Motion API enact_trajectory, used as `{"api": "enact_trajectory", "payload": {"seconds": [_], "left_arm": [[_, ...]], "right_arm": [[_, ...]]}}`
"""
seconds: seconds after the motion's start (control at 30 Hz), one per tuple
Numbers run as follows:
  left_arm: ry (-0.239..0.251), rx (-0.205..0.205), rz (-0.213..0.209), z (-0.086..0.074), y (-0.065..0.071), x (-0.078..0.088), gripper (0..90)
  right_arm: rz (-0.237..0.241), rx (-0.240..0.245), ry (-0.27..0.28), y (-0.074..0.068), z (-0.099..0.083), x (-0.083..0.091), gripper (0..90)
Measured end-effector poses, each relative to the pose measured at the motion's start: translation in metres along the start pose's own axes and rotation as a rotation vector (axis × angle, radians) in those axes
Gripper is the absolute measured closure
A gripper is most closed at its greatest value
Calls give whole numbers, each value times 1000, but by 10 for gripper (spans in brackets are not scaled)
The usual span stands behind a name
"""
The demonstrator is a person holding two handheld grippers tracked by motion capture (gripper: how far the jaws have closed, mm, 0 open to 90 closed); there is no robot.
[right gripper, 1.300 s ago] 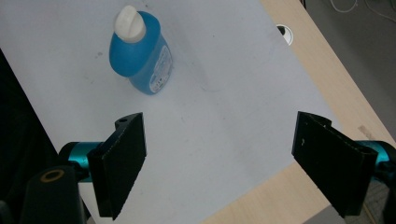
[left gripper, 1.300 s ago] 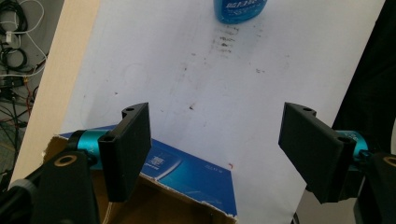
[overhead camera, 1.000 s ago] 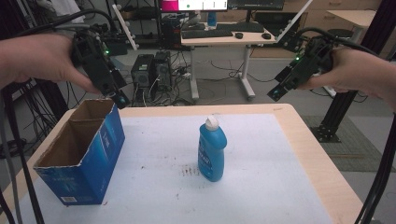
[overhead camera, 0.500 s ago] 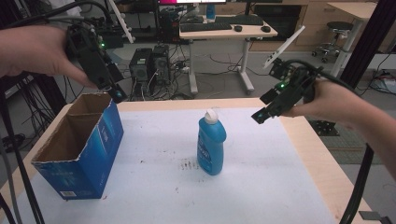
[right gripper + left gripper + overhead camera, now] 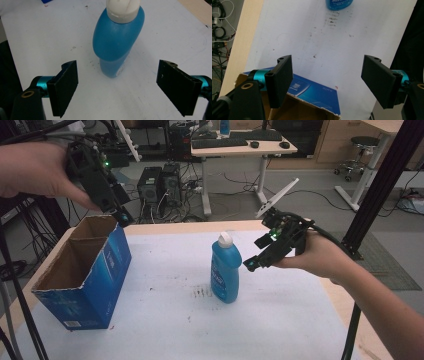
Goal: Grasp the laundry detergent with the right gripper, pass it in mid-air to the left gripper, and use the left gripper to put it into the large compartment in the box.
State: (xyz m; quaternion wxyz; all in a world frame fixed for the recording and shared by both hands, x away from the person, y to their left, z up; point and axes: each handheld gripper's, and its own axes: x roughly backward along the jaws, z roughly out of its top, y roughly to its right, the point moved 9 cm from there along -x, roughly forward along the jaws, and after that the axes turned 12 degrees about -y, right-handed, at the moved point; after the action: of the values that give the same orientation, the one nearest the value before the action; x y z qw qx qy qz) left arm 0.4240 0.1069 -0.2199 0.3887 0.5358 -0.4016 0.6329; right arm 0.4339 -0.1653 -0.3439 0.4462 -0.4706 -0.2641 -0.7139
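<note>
A blue bottle (image 5: 225, 270) with a white cap stands upright in the middle of the white table top (image 5: 280, 320). In the right gripper view the blue bottle (image 5: 116, 47) rises just ahead of the two black jaws, which stand wide apart with nothing between them. My right gripper (image 5: 251, 264) is open, a short way to the right of the bottle at about shoulder height of it. My left gripper (image 5: 123, 218) is open too, held above the far corner of an open blue cardboard box (image 5: 82, 272). The box's torn rim (image 5: 312, 100) lies under the left jaws.
The table's wooden edge (image 5: 345, 305) runs along the right side. Behind the table stand a desk with a keyboard (image 5: 225, 142), computer towers (image 5: 160, 182) and loose cables on the floor. A black post (image 5: 385, 185) rises at the right.
My right hand has come down and to the left, from high at the table's far right to close beside the bottle. The left hand has stayed over the box.
</note>
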Motion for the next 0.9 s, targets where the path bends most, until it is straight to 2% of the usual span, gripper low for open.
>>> {"api": "enact_trajectory", "payload": {"seconds": [0.23, 0.33, 0.37, 0.47, 0.6, 0.9], "left_arm": [[-2, -1, 0, 0, 0, 0, 256], [3, 1, -1, 0, 0, -1, 256], [-2, -4, -1, -1, 0, 0, 256], [-2, -2, 1, -1, -1, 0, 256], [1, 5, 1, -3, -1, -1, 256], [4, 8, 1, -4, -1, 0, 256]], "right_arm": [[-34, -51, 48, -4, 10, -22, 171], [-66, -65, 59, -4, 15, -31, 166], [-72, -74, 60, -4, 16, -34, 109], [-93, -86, 53, -5, 19, -42, 110], [-93, -95, 52, -8, 21, -51, 110], [-102, -147, 53, -7, 20, -68, 111]]}}
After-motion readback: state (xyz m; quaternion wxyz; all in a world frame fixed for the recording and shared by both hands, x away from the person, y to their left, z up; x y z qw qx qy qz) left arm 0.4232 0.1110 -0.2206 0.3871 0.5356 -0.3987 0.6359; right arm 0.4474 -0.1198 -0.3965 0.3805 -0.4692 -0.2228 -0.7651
